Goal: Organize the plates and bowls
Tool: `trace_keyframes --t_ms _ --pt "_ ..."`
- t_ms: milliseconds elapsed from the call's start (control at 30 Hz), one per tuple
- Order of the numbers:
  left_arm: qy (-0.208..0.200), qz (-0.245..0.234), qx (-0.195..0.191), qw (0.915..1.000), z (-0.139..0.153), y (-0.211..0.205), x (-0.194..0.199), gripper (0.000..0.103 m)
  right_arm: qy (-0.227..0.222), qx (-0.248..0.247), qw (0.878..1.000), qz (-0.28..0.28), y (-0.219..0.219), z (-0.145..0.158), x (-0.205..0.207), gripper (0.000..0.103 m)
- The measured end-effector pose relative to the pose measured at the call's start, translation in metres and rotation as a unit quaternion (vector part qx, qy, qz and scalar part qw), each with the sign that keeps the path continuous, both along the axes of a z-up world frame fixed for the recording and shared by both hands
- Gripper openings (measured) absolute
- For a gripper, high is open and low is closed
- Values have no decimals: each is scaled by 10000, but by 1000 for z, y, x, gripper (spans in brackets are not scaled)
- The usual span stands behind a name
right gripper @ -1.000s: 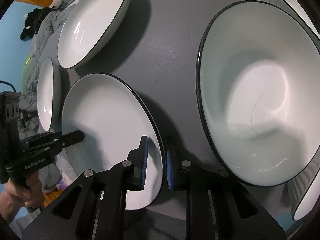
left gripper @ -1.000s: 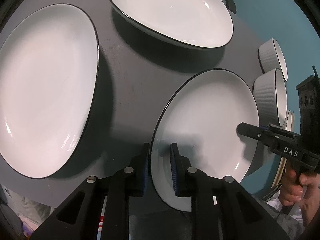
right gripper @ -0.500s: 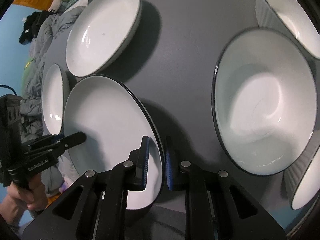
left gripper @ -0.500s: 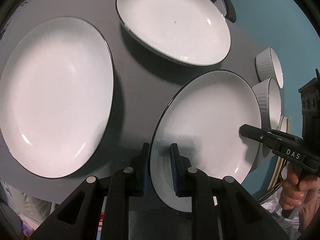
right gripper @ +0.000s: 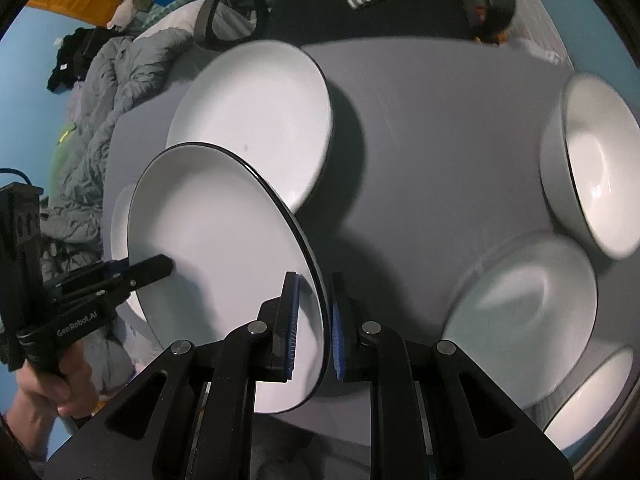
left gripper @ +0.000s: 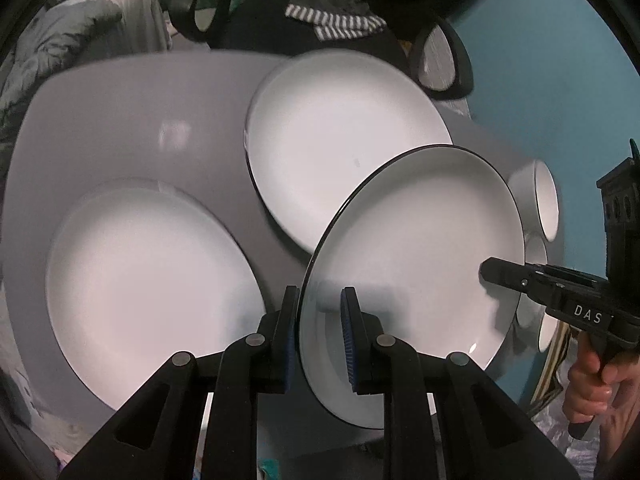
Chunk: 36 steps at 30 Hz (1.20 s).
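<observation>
Left gripper (left gripper: 319, 340) and right gripper (right gripper: 313, 326) clamp opposite rims of white, black-edged plate (left gripper: 416, 264), clear above grey table (right gripper: 420, 160); bare tabletop ahead of right gripper.

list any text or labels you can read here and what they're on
"DAS": white letters on the body of the right hand-held gripper, seen from the left wrist view.
"GenRobot.AI": white letters on the body of the left hand-held gripper, seen from the right wrist view.
Nothing readable on the held plate, the other dishes or the table.
</observation>
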<state>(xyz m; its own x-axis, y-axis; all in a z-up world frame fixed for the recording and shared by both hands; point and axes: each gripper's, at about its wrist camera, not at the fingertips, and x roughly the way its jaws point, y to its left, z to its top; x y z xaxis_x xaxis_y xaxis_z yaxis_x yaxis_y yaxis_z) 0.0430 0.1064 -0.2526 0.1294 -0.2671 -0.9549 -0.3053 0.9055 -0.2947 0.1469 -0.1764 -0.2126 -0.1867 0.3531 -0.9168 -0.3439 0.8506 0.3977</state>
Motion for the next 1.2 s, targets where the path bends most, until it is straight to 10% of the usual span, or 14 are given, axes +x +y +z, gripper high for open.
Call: trace_keyframes --t_ms 900,1200 --pt "388 54 511 9979 -30 22 84 21 374 -91 9992 62 67 -44 74 16" --pt "425 -114 871 9952 -26 17 86 18 309 -384 9985 241 81 -33 79 42"
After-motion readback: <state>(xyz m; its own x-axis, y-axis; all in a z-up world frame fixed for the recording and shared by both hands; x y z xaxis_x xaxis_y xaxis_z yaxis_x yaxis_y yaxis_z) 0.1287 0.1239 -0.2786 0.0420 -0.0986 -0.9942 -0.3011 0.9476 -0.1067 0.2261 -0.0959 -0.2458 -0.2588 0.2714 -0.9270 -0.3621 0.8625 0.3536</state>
